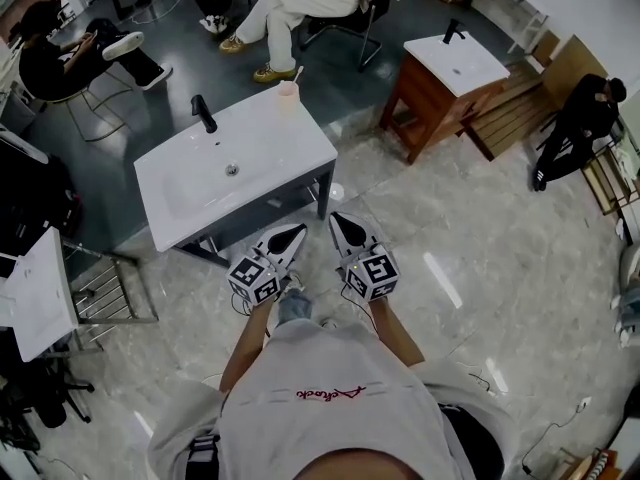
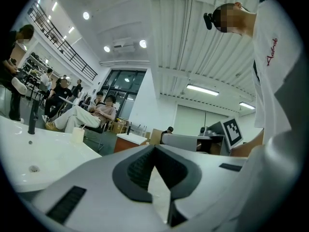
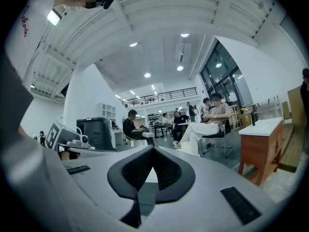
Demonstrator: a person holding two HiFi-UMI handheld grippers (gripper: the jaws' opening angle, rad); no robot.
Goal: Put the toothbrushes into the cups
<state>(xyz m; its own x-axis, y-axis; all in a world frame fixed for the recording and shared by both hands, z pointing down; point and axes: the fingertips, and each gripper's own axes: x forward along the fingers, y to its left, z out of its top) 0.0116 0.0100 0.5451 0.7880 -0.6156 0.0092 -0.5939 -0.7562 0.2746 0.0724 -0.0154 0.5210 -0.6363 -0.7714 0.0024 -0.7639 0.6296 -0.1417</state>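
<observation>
The left gripper and right gripper are both closed tight and hold nothing. The cup stands on the sink's far edge, straight ahead and well apart from them. The left one is a bit nearer.

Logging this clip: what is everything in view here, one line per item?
Sink vanity: one, white, just ahead of the grippers.
Faucet: one, black, sink's back edge.
Cup: one, pale, sink's far corner, likely toothbrush inside.
Second vanity: one, wood with white top, far right.
Seated people: at least three, room's edges.
Left gripper: grey-white, jaws together, empty.
Right gripper: grey-white, jaws together, empty.
</observation>
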